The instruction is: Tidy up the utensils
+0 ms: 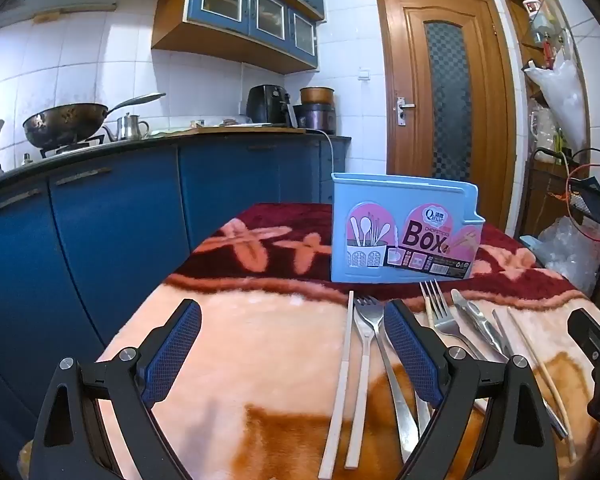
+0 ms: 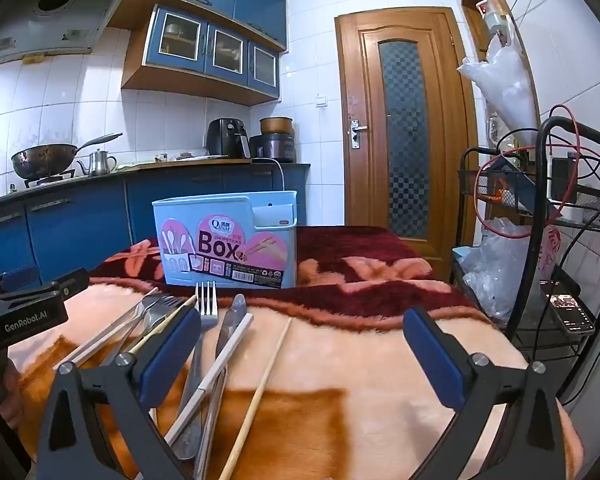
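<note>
A light blue chopsticks box [image 1: 404, 228] stands upright on the blanket-covered table [image 1: 260, 320]; it also shows in the right wrist view [image 2: 224, 240]. In front of it lie forks [image 1: 366, 316], a knife [image 1: 476, 320], white chopsticks [image 1: 342, 380] and wooden chopsticks [image 1: 540, 364]. In the right wrist view the fork [image 2: 206, 304], knife [image 2: 232, 320], white chopstick [image 2: 216, 372] and wooden chopstick [image 2: 264, 388] lie at the lower left. My left gripper [image 1: 292, 340] is open and empty, left of the utensils. My right gripper [image 2: 302, 344] is open and empty, just above the wooden chopstick.
Blue kitchen cabinets [image 1: 120, 216] with a wok [image 1: 64, 124] run along the left. A wooden door [image 1: 448, 100] is behind the table. A black wire rack [image 2: 560, 240] with cables and plastic bags stands at the right edge of the table.
</note>
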